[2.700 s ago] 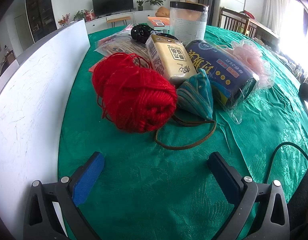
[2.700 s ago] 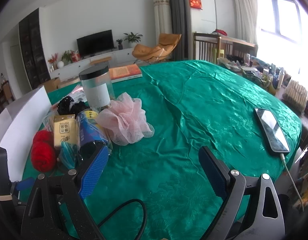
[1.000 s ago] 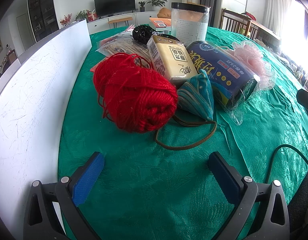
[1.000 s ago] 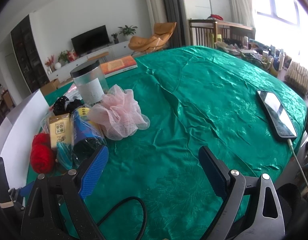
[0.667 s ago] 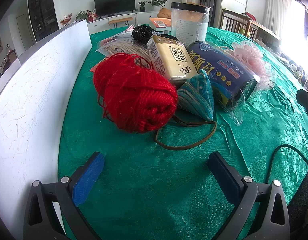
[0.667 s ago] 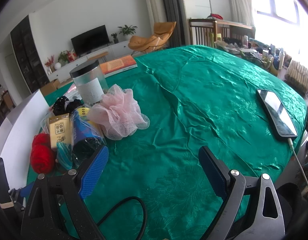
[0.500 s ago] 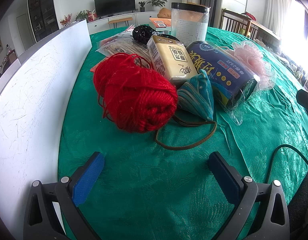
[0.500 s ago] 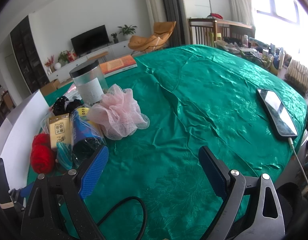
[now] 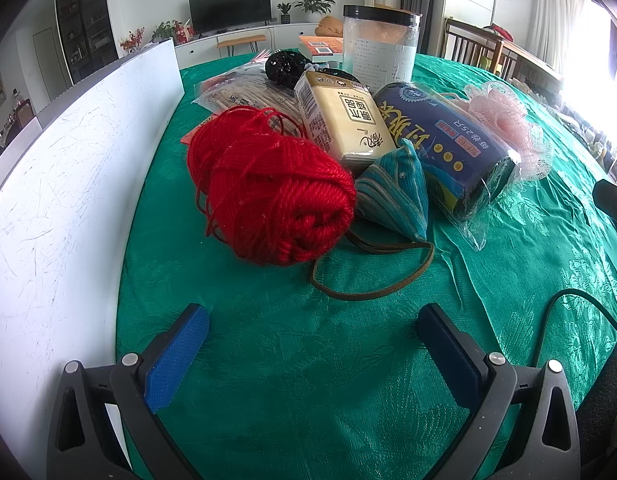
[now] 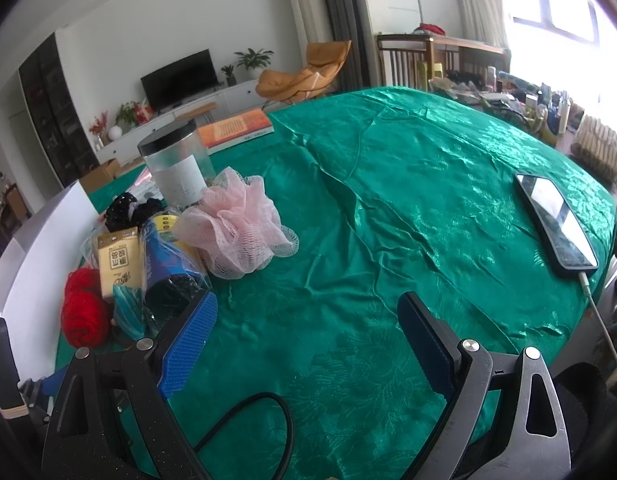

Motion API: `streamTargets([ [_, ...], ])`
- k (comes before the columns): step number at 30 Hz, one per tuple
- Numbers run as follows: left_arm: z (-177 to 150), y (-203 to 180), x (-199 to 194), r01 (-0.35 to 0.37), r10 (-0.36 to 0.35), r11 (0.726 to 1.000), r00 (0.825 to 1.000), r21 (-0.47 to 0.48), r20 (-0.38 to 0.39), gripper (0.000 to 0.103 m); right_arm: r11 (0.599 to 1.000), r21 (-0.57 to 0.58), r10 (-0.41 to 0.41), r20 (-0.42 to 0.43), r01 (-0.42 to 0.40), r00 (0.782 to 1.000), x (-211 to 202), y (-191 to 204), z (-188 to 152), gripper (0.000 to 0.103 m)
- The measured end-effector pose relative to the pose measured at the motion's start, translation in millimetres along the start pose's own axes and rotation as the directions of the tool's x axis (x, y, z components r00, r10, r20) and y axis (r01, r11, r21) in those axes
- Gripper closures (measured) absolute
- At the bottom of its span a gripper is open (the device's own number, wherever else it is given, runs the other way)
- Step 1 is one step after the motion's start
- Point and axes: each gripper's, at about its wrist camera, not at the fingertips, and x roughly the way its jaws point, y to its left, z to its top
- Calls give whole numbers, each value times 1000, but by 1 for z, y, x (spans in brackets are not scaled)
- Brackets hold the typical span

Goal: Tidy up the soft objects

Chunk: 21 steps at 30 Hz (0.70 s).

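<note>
A: Red yarn ball (image 9: 268,196) is seen on the green counter (image 9: 348,380), touching the striped pouch (image 9: 396,196), w/ the white board (image 9: 68,184) beside it.
B: Soft, light, squashy, it's judged; best taken across the middle, not by loose strands.
A: Left tool (image 9: 312,344) and right tool (image 10: 304,336) are spread wide, nothing held.

Daylight scene, sharp focus, strong fisheye distortion.
Light enters from the window (image 10: 564,4) on my right and overexposes it; glare streaks the green tabletop (image 10: 428,184); my views show black vignetted corners and curved edges; shadows are soft.
</note>
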Motion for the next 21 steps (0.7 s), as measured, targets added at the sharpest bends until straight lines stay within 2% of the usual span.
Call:
streamTargets([
  [21,0,0,0,-1,1,1000,1000,1,1,0,1000,5,2,-2,-2,1000,-1,-1,1,10],
])
